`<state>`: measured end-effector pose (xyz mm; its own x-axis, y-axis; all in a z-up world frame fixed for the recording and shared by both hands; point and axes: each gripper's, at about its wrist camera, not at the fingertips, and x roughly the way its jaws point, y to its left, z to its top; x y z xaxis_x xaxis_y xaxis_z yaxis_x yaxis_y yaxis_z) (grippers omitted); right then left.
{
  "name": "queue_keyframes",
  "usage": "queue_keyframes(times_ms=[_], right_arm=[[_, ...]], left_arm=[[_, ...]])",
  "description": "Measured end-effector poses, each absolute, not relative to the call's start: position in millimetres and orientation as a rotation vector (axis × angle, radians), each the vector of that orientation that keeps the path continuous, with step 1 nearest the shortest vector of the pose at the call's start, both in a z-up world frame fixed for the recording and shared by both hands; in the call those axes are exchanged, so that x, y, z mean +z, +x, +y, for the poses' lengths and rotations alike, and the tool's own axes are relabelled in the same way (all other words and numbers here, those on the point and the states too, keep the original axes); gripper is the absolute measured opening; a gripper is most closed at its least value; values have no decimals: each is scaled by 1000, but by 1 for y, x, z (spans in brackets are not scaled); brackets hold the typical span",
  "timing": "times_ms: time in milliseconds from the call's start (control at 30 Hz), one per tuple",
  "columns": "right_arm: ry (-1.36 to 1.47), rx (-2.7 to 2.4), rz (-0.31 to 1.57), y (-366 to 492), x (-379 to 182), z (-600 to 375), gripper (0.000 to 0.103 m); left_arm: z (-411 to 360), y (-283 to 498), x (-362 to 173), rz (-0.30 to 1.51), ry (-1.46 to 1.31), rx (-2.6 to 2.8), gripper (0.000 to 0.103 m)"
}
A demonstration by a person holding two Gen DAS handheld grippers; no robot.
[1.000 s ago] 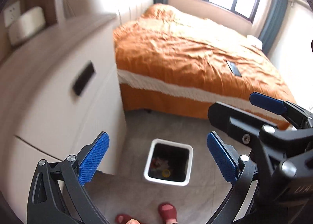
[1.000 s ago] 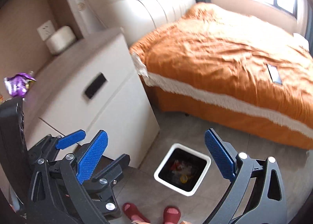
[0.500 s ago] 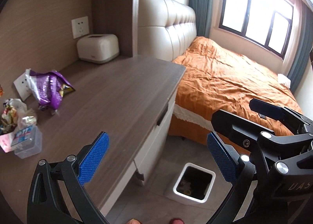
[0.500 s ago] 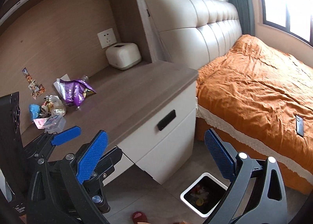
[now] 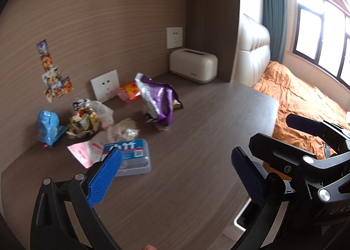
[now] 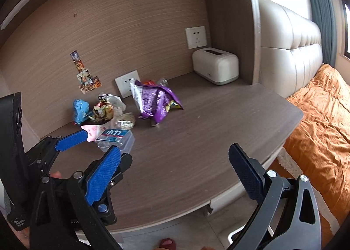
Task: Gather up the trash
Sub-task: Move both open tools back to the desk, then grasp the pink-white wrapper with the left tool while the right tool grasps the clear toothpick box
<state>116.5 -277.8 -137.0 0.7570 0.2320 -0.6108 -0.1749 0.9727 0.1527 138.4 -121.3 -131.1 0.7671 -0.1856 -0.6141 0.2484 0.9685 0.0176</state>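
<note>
left gripper (image 5: 177, 175) agape, right gripper (image 6: 175, 173) agape

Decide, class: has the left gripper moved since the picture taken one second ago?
Yes. The left gripper has swung up from the floor bin to the desk: the tissue box, once at its view's upper left edge, now sits centre, with trash ahead.

Two hand-held grippers, matching build.
Left gripper (image 5: 177, 175) and right gripper (image 6: 175, 173) had black frames, blue textured pads (image 6: 102, 175), silver screws; red slipper (image 6: 166, 243) worn.
</note>
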Motion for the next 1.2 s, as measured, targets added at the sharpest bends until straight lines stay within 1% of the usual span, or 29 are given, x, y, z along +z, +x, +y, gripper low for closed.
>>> queue_keyframes(times_ms=[200, 400, 700, 900, 967, 1033, 1067, 1100, 1133, 1167, 1200], right_arm=[[33, 306, 702, 143, -146, -241, 99], [-60, 370, 735, 168, -168, -205, 99], [-155, 472, 873, 205, -222, -147, 99], [-127, 460, 928, 217, -235, -128, 99], [-122, 432, 941, 219, -238, -122, 99], [-125, 399, 937, 219, -239, -118, 99], [-133, 381, 929, 219, -240, -115, 99], [-151, 343, 917, 218, -241, -113, 99], [-174, 309, 910, 218, -242, -109, 99], [-185, 300, 916, 217, -244, -108, 99], [-173, 300, 918, 217, -244, -108, 99]], left_arm=[[-60, 156, -140, 671, 79, -99, 98], [-6, 176, -149, 680, 58, -9, 98], [16, 218, -171, 731, 31, -5, 98], [23, 242, -186, 782, 20, -38, 97], [26, 250, -192, 802, 14, -57, 89], [28, 257, -198, 826, 3, -76, 69], [28, 261, -202, 849, -1, -96, 61], [27, 264, -205, 864, -1, -110, 49], [26, 267, -208, 877, 3, -125, 43], [23, 268, -210, 887, 14, -144, 40], [20, 268, -213, 896, 28, -161, 32]])
